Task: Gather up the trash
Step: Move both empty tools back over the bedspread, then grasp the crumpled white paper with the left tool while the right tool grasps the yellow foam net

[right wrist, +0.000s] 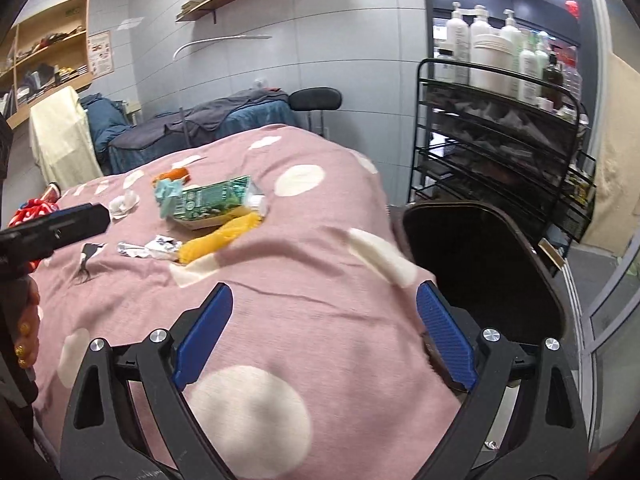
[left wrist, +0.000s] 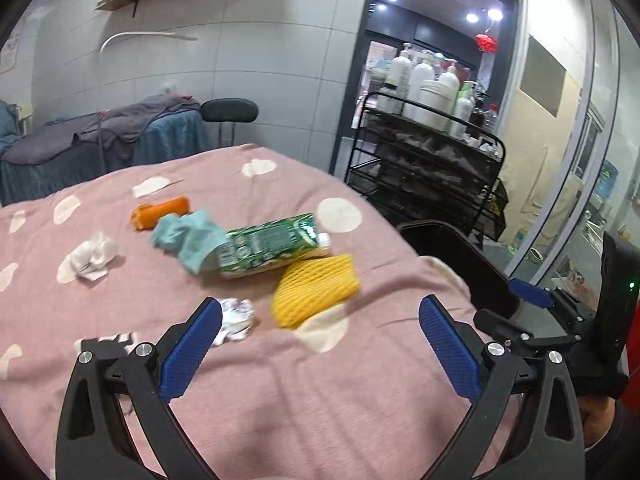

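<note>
Trash lies on a pink spotted blanket (left wrist: 280, 400): a yellow foam net (left wrist: 316, 288), a green carton (left wrist: 272, 246), a teal crumpled paper (left wrist: 188, 240), an orange wrapper (left wrist: 160, 212), a white tissue (left wrist: 90, 258) and a crumpled printed wrapper (left wrist: 236, 320). My left gripper (left wrist: 320, 336) hangs open just short of the foam net and the crumpled wrapper, holding nothing. My right gripper (right wrist: 324, 328) is open and empty over the blanket's near right edge, next to a black bin (right wrist: 480, 264). The same pile shows farther off in the right wrist view, with the carton (right wrist: 208, 200) and foam net (right wrist: 216, 240).
The black bin (left wrist: 452, 256) stands off the bed's right edge. Behind it is a black wire cart (left wrist: 432, 168) loaded with white bottles. Another covered bed (left wrist: 100, 140) and a black stool (left wrist: 228, 112) stand at the back. A hand (right wrist: 28, 320) holds the left gripper.
</note>
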